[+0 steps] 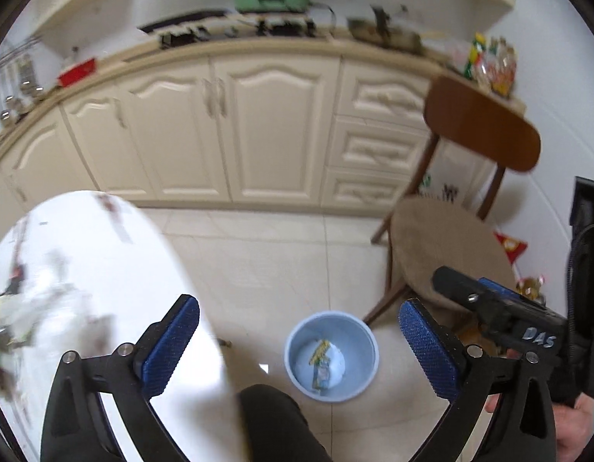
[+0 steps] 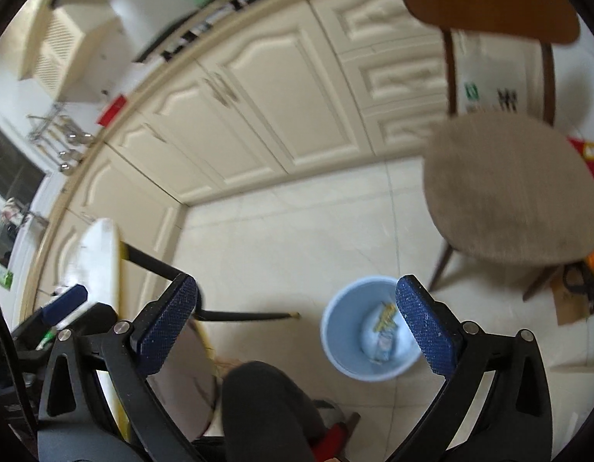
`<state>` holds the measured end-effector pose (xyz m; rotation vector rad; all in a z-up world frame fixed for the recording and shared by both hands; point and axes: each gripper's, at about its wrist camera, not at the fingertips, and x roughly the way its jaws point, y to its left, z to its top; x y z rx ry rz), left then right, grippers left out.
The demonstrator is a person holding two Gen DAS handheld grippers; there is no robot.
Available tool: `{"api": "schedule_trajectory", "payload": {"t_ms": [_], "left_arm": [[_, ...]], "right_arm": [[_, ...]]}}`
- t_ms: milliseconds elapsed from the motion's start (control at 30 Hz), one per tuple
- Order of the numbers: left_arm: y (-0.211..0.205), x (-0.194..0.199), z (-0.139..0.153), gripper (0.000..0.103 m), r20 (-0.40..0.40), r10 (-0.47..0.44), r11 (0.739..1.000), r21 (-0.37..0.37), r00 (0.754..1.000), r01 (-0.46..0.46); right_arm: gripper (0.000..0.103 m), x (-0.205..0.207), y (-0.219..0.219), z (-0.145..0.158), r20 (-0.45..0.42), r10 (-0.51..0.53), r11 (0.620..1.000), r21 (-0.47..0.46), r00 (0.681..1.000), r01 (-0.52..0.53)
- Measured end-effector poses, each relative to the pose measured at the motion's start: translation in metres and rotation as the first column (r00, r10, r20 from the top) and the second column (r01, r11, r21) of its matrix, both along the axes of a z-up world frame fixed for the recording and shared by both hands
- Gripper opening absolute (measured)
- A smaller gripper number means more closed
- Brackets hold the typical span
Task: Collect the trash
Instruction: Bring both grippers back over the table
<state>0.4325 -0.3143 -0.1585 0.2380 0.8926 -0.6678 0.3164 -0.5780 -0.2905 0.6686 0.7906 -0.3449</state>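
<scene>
We hold both tools above the tiled floor (image 1: 258, 254). Left hand-held gripper (image 1: 299, 346): jaws spread wide, nothing between them. Right hand-held gripper (image 2: 297, 323): likewise released and empty. Pale blue bin (image 1: 331, 356) stands on the floor beside the wooden chair (image 1: 451, 238); a yellow-and-blue wrapper (image 1: 321, 364) lies inside it. White round bench (image 1: 85, 269) at left carries blurred clutter.

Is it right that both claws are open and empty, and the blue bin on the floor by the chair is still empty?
Not quite. The bin by the chair already holds a wrapper; both wrist views show it. The left claw and right claw are open and empty.
</scene>
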Motion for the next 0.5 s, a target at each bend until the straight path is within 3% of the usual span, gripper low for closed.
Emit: {"api": "schedule_trajectory", "payload": {"t_ms": [233,500], "left_arm": [[0.118,-0.034,0.057,0.102,0.12,0.144,0.987,-0.086,0.982,-0.134],[0.229,-0.083,0.069,0.102,0.226,0.302,0.949,-0.168,0.926,-0.268]], "right_arm": [[0.103,0.023,0.077,0.076,0.13,0.122,0.99,-0.09,0.984,-0.111],[0.103,0.052,0.181,0.13,0.207,0.302,0.943,-0.209,0.93,-0.26]]}}
